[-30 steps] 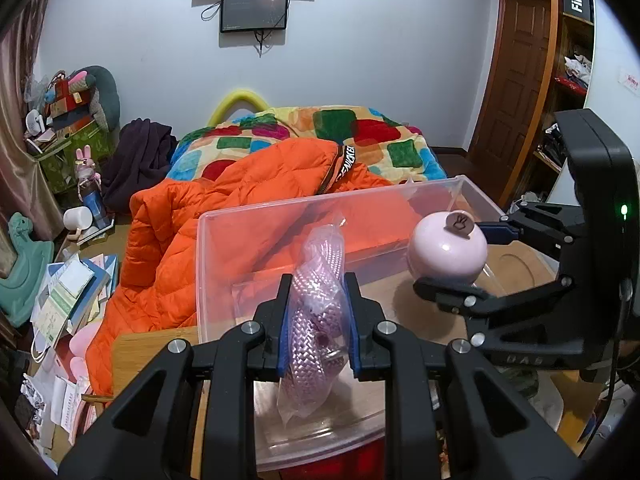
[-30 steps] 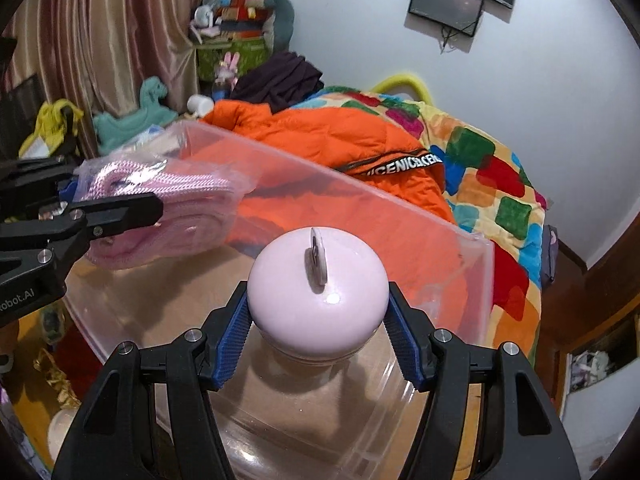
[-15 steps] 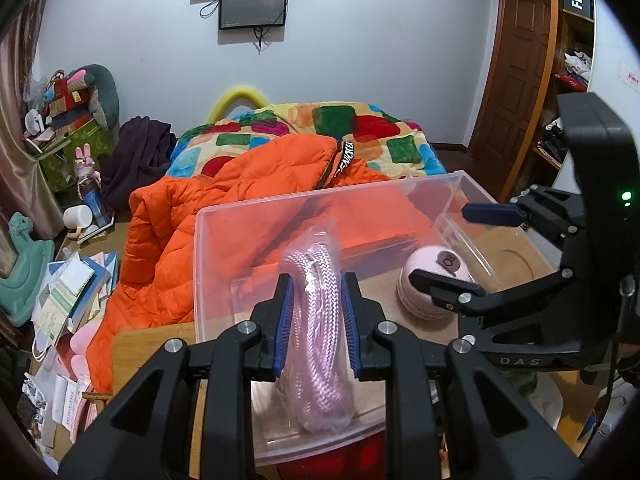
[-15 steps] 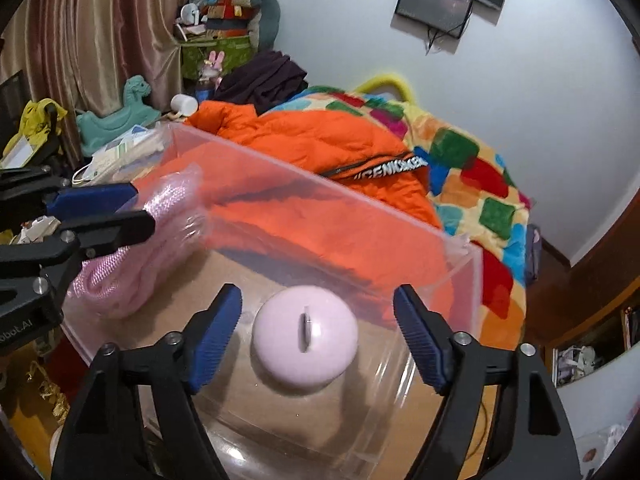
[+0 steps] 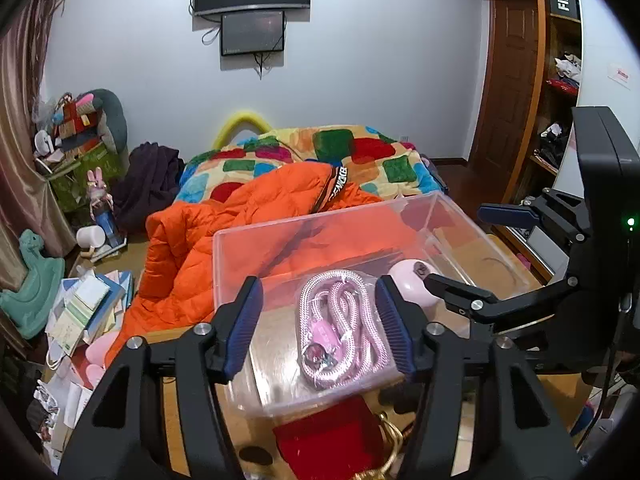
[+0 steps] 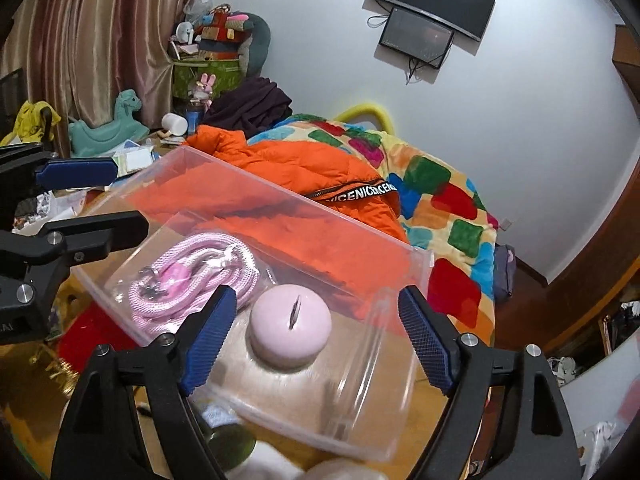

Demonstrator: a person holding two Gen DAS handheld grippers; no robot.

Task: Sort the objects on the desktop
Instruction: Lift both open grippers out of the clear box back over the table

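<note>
Step in hand: double drop-off into the clear plastic bin point(image 5: 320, 232); both items are down, neither is gripped.

Left gripper point(image 5: 320, 320): jaws have just been opening, now spread wide and let go; the bagged pink rope point(image 5: 340, 328) lies flat on the bin floor between the blue pads point(image 5: 244, 320) but apart from both; nothing pinched.

Right gripper point(image 6: 316, 344): jaws have just been opening too, released; the pink round jar point(image 6: 290, 328) sits upright on the bin floor in the gap, clear space on either side of it; slot in its top faces up.

Places, right wrist view: rope at 10 o'clock from the jar, the two just beside each other, possibly touching, cannot tell; left gripper comes in from 9 o'clock. Left wrist view: jar point(image 5: 412, 284) at 2 o'clock from the rope, partly behind the right gripper's lower finger point(image 5: 460, 292).

Bin stands on a wooden desk point(image 5: 180, 360); red item point(image 5: 328, 444) under its near edge at 6 o'clock, what it is cannot tell; orange jacket point(image 5: 224, 240) on the bed beyond at 11 o'clock.

Next, as a judgement: pull both grippers up and back over the near rim with jaws kept wide so the pads do not drag the bag or tip the jar; then go for the remaining desk items at the near edge; grippers are close together, so separate them first.
</note>
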